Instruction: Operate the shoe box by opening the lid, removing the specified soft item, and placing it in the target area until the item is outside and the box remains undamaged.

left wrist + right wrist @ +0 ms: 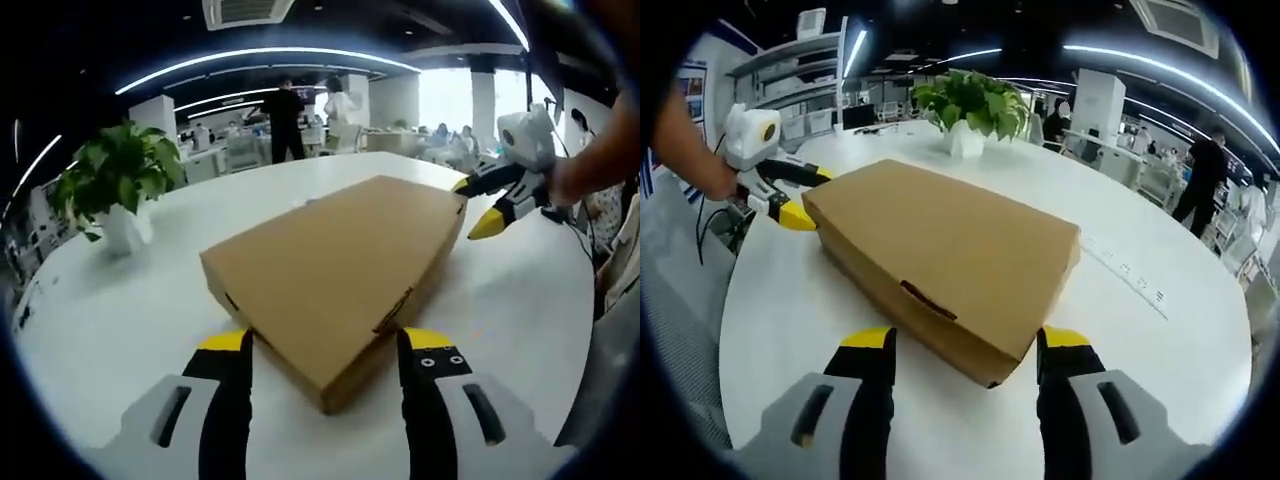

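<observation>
So the shoe box [335,275] is lying flat on the white table [120,320], lid still down, plain brown cardboard with a little tab slot on the side wall. You've got one gripper at each end of it.

In the left gripper view, your left gripper [325,340] has its yellow-tipped jaws spread apart with the near corner of the box poking in between them. They straddle the corner rather than clamp it, with table showing on both sides. Over at the far corner you can see your right gripper [478,205], jaws parted around that end of the box, with your hand [590,165] behind it.

The right gripper view is the mirror of that: jaws wide, box corner sitting between the tips, and the left gripper at the far end by the opposite corner.

A potted plant [970,105] in a white pot stands on the table past the box, well apart from it. A few people stand among the desks in the office behind.
</observation>
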Tool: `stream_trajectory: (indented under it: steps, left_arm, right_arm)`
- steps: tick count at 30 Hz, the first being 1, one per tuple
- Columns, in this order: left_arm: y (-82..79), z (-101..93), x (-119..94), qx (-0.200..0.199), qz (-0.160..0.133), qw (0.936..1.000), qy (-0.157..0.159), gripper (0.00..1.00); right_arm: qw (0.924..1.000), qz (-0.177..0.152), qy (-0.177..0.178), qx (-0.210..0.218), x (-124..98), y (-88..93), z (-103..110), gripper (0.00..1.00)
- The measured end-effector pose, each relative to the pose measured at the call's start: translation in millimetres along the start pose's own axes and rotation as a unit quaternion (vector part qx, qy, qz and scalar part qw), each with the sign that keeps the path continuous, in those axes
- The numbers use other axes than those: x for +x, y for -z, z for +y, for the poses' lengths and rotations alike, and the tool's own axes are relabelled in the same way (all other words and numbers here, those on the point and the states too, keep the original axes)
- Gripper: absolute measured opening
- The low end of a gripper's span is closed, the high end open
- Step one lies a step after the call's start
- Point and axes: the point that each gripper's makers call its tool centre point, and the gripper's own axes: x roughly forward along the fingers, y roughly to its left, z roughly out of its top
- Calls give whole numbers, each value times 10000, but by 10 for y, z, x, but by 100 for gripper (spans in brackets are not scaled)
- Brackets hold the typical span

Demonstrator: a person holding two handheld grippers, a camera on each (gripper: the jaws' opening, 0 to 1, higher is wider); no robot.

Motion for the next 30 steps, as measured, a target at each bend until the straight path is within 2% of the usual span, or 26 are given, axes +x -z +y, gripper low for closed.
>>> stream_trajectory:
  steps: [6,11,17,30]
  left_arm:
    - [2,6,1,30,-33,10000,47,60]
    - [-7,26,10,-13,-36,10000,56,63]
    - [-18,24,20,-77,-90,9999,124,67]
    - [-19,-33,19,103,-88,9987,486,71]
  right_arm:
    - [10000,16,80,27,-6,-14,17,55]
    - [9999,71,149,20,-83,13,24,43]
    - [9996,125,246,64,-168,75,84,36]
    - [9976,57,579,386,-353,198,327,35]
